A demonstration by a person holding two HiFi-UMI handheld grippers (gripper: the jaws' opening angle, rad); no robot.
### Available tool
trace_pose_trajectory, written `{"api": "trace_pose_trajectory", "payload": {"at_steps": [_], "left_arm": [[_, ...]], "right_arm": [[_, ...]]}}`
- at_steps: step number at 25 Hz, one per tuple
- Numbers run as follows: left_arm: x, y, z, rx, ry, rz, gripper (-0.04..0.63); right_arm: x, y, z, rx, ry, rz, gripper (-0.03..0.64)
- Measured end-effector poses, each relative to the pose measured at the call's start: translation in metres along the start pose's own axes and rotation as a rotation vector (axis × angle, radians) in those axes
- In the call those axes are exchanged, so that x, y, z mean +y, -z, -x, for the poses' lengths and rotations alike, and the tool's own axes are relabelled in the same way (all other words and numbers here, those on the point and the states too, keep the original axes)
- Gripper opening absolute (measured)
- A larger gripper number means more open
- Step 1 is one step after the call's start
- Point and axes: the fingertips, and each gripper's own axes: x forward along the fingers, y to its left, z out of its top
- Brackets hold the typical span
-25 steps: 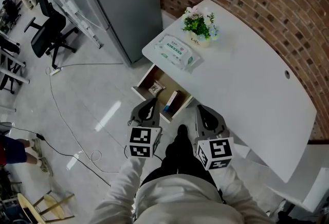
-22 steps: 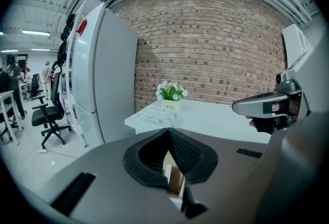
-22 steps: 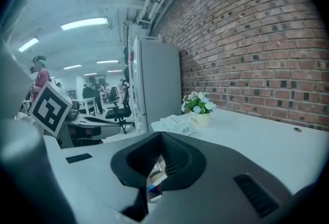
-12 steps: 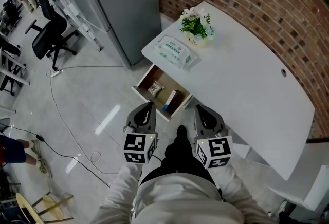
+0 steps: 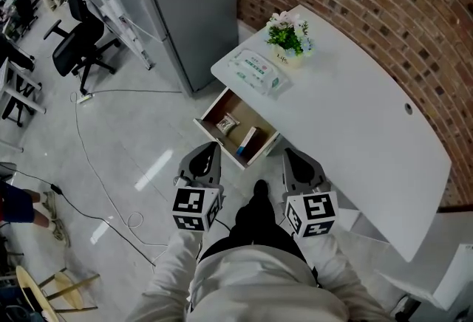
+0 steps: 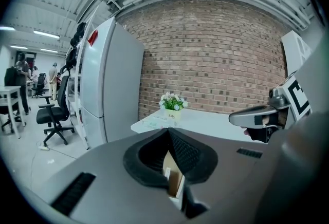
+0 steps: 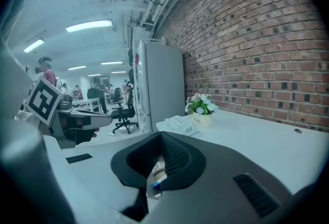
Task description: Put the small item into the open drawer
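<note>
Left tool [image 5: 212, 148] jaws together; right tool [image 5: 290, 155] likewise; both near open drawer [image 5: 238, 109] under worktop [image 5: 347, 114]; packet [image 5: 228, 122] inside

Wore a pale cream long-sleeved top [image 5: 244, 291], loose and creased along both sleeves, over black trousers [image 5: 255, 228] and a black shoe [image 5: 261, 187]. Carried smooth grey shells on the left gripper [image 5: 210, 146] and the right gripper [image 5: 290, 153], broad at the back and tapering to rounded tips. Bore at the rear of each a white cube [image 5: 194, 208] printed with black square markers. Showed, in the gripper views, black ribbed fingers [image 6: 186, 152] set in a dark rounded hollow, with a narrow black slot [image 6: 72, 193] to either side in the matt grey casing
</note>
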Motion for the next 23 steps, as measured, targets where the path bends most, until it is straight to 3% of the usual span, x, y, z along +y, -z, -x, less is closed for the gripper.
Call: {"api": "trace_pose_trajectory", "payload": {"at_steps": [6, 18, 23], "left_arm": [[0.001, -0.005, 0.011, -0.019, -0.009, 0.002, 0.017], [-0.002, 0.003, 0.020, -0.012, -0.011, -0.011, 0.017], [0.000, 0.006, 0.019, -0.009, -0.010, -0.012, 0.017]], "right_arm": [[0.003, -0.003, 0.008, -0.010, -0.012, -0.061, 0.026], [0.008, -0.003, 0.019, -0.015, 0.018, 0.049, 0.026], [0.012, -0.002, 0.017, -0.020, 0.009, 0.049, 0.026]]}}
